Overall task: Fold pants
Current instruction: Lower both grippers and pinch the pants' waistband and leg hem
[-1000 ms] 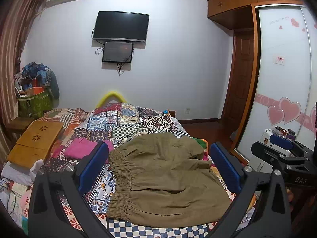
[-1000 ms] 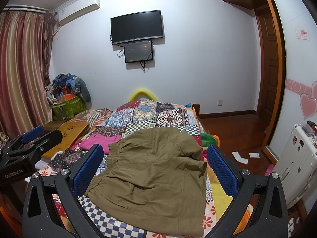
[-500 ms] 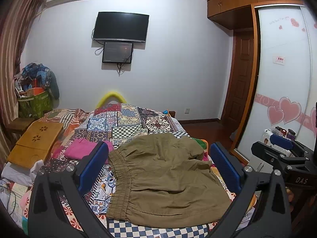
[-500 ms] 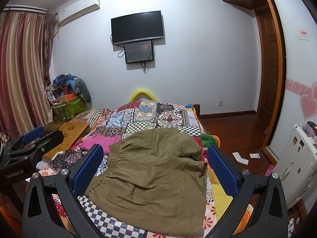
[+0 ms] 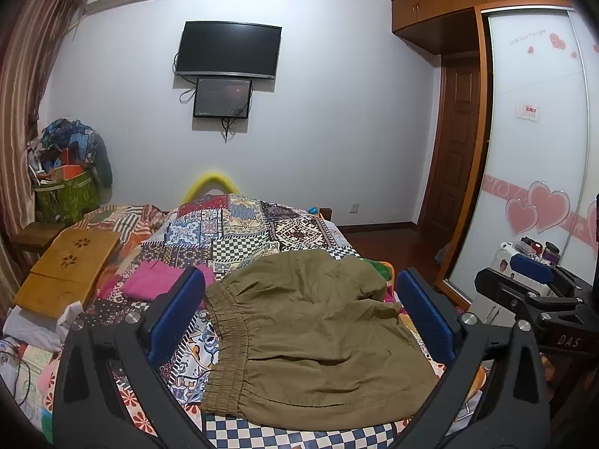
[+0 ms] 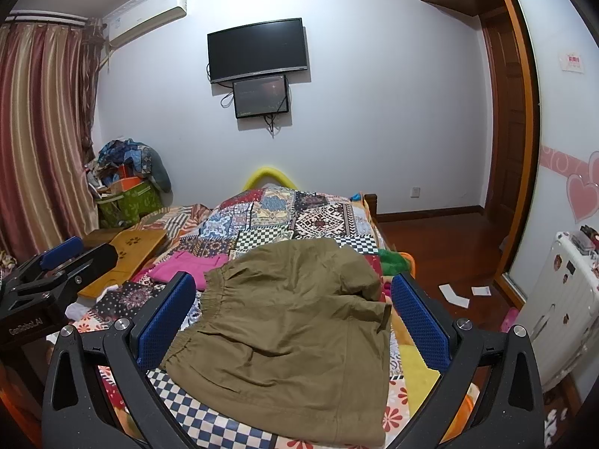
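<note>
Olive-brown pants lie folded on the patchwork bed cover, elastic waistband on the left. They also show in the right wrist view. My left gripper is open and empty, held above the near side of the pants, its blue pads wide apart. My right gripper is open and empty too, above the pants. The right gripper shows at the right edge of the left wrist view, and the left gripper shows at the left edge of the right wrist view.
A folded pink garment lies left of the pants. A wooden lap tray and white clothes sit on the bed's left side. A green item lies at the bed's right edge. A white suitcase stands on the floor at right.
</note>
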### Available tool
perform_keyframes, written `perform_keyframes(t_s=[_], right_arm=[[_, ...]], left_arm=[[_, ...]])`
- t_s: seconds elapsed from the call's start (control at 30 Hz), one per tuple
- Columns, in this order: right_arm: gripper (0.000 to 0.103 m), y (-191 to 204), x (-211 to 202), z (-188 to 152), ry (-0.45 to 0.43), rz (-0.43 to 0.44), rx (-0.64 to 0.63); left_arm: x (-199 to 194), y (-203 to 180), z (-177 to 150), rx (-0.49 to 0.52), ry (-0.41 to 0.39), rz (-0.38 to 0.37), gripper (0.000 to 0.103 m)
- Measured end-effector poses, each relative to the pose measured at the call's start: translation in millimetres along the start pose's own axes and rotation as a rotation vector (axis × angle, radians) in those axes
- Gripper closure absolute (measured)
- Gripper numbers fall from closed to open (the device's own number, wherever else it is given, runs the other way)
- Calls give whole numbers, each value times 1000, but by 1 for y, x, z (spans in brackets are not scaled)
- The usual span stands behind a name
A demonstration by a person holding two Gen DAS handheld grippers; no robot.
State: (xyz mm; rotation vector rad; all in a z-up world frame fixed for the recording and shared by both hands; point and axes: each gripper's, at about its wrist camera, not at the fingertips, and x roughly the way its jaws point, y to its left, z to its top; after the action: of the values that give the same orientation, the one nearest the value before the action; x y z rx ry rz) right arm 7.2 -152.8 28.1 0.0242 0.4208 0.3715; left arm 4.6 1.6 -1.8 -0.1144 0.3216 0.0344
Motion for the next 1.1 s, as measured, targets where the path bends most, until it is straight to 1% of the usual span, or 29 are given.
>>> perform_keyframes(t_s=[0.13,0.2,0.33,0.37,0.4,0.47,0.5,0.53,0.63,0.67,0.73,0.8,0.9,0.93,1.0,1.1], right_arm=[[0,-8,0,-1,-13,0,16],[0,-16,3,-3,-6,-17,22],[0,-33,11,-10,27,-86,2],[0,-42,14,-14,47,-120,-5],[0,-47,16,-17,62,-142,-9],[0,-60,21,-24,93,-177,-14],[0,-64,21,-27,102,-185,-12],[0,-70,22,-30,119,-194,-6],[0,-84,30,-44,195,-193,19],[2,-88,36,-52,232,-192,27],[7,-92,44,-59,277,-187,34],[13,-94,55,-73,340,-172,47],[20,-97,70,-88,415,-147,62],[20,-98,72,-91,432,-143,63],[20,-98,80,-104,487,-132,62],[20,-101,87,-121,552,-121,51]], left_arm=[[2,1,-2,12,0,2,0],[6,3,-4,18,4,19,0],[17,16,-9,22,32,36,0],[20,20,-11,21,43,37,0],[25,25,-13,19,60,44,0],[35,35,-19,25,100,67,6],[42,40,-23,29,129,76,11],[47,45,-28,29,155,84,14],[64,62,-43,12,232,100,17],[70,67,-51,9,260,106,18],[81,76,-63,12,309,116,26],[93,82,-79,17,359,121,29],[107,88,-101,11,421,102,31],[109,89,-106,7,437,96,32],[117,90,-121,-3,477,60,32],[128,89,-135,5,533,49,31]])
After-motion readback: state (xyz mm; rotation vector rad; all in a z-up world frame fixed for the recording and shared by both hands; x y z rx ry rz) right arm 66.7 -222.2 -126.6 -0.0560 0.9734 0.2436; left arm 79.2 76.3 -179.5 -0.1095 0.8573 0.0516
